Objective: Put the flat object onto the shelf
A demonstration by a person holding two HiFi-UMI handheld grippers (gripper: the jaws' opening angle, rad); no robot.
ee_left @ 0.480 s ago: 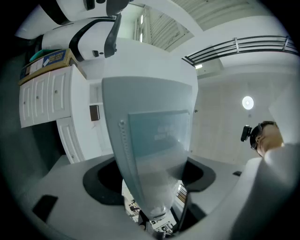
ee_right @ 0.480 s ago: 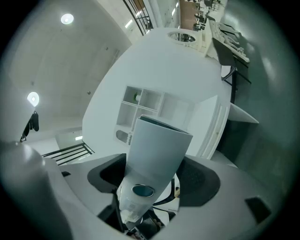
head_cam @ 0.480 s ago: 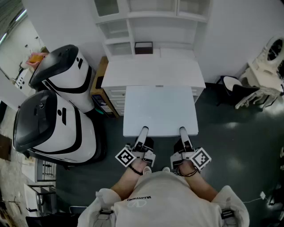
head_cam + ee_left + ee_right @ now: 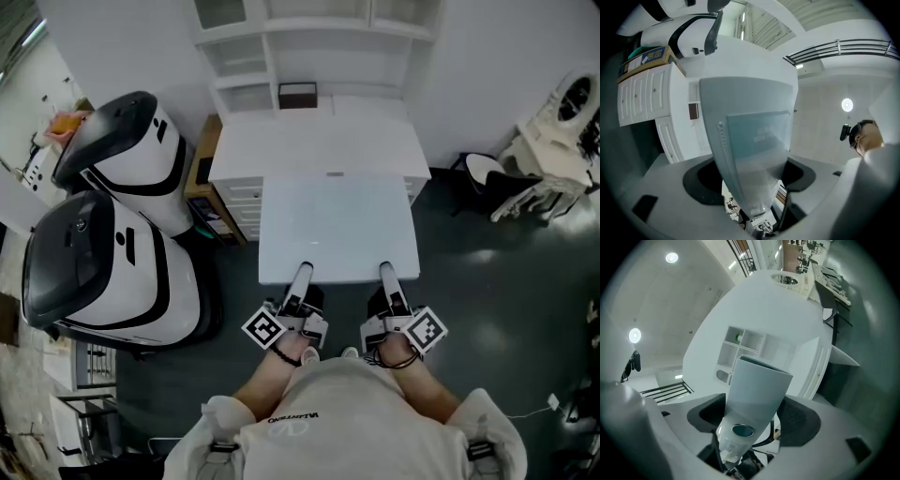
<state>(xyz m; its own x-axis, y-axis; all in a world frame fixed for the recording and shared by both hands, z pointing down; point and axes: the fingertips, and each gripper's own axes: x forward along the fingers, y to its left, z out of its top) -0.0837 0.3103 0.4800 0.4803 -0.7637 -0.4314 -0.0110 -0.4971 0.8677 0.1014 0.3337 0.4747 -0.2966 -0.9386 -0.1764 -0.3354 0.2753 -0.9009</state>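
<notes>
The flat rectangular pale blue-white panel (image 4: 337,225) at centre frame is plain, without pattern. Above it, the white wooden shelf unit (image 4: 319,141) has a small dark brown box (image 4: 297,95) on it. At the left are two glossy rounded machines (image 4: 122,159) — white shells with black hoods and stripes. The smooth floor (image 4: 506,281) is dark grey-green. The left gripper (image 4: 299,275) and right gripper (image 4: 387,273) are white — each has a cube with black-and-white square markers.

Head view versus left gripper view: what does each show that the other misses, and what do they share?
Only the head view: the left gripper and right gripper together, each clamped on the near edge of the flat panel, plus a dark chair at right. Only the left gripper view: a round lamp and a railing overhead. Both: the panel, the white drawer cabinet and the black-and-white machines.
</notes>
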